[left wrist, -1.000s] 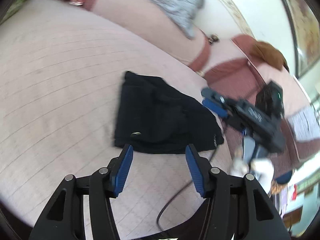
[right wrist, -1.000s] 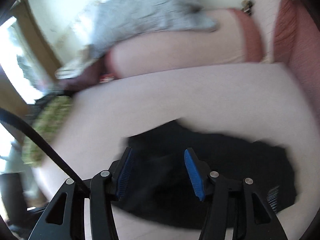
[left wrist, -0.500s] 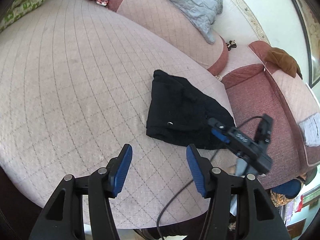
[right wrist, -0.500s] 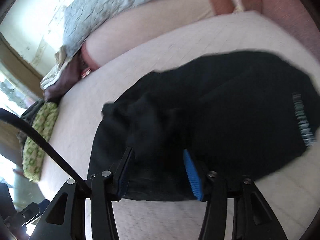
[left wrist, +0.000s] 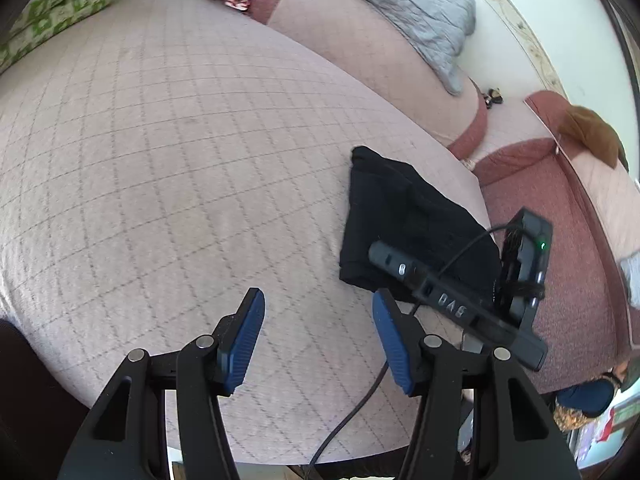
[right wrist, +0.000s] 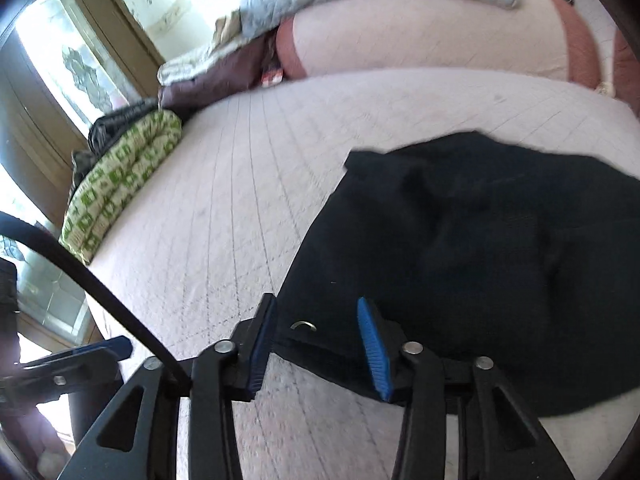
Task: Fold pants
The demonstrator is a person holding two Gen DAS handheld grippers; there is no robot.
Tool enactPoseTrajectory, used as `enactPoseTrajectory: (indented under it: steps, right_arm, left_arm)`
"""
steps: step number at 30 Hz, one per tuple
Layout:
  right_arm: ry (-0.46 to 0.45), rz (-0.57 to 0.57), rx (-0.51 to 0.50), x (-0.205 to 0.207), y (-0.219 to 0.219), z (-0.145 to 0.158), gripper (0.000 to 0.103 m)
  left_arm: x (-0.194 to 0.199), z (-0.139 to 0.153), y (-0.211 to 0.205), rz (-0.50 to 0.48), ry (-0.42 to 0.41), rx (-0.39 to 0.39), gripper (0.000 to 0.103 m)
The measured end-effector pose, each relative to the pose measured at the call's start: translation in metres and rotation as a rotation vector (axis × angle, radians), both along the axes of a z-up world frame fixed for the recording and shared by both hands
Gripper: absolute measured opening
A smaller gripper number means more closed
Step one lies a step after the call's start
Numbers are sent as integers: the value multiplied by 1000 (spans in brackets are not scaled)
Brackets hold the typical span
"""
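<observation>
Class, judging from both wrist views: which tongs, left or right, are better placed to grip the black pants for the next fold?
Right. The right tongs are closing astride the black pants edge; the left tongs stand open over bare quilt.

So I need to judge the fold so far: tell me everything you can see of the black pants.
The black pants lie in a rumpled, roughly folded heap of soft dark cloth on the quilted pink bed cover, near its right edge in the left wrist view. A small metal ring shows at the near hem. The right gripper straddles that near corner, its jaws closing with the cloth between them. The left gripper is open, short of the pants.
</observation>
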State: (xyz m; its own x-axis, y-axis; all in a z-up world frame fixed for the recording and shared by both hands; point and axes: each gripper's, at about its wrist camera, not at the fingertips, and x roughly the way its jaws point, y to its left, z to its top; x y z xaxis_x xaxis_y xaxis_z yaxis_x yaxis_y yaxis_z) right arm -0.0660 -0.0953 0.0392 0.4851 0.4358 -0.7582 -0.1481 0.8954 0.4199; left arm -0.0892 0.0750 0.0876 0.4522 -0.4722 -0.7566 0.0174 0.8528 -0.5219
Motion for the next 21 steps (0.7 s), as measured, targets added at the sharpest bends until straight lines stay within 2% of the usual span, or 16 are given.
enactPoseTrajectory:
  steps: [2, 3, 6, 7, 8, 10, 14, 16, 17, 19, 21]
  right_arm:
    - [19, 65, 66, -12, 11, -2, 15]
    - [33, 136, 110, -22, 20, -3, 15]
    - [182, 459, 321, -68, 56, -10, 15]
    - [209, 539, 343, -86, 65, -10, 15]
    - [207, 565, 323, -97, 69, -9, 15]
    - [183, 516, 264, -105, 61, -3, 15]
    - [129, 340, 171, -87, 35, 3, 19]
    - [124, 258, 147, -76, 32, -1, 20]
    - [122, 214, 132, -71, 31, -6, 24]
    - [136, 153, 155, -65, 32, -21, 25]
    - [156, 138, 205, -69, 41, -32, 25]
  left_arm:
    - [2, 4, 12, 23, -9, -11, 55]
    - [2, 6, 15, 32, -15, -13, 55]
    - [6, 13, 34, 71, -38, -12, 55]
    - [6, 14, 38, 81, -42, -8, 55]
    - [6, 14, 42, 90, -41, -1, 55]
    - [8, 9, 48, 106, -29, -2, 55]
    - [5, 3, 55, 115, -8, -36, 55]
    - [0, 6, 55, 108, -25, -13, 55]
    - [-1, 7, 55, 107, -32, -6, 55]
    - [-4, 7, 55, 106, -38, 4, 55]
    - [-5, 7, 55, 108, -34, 11, 55]
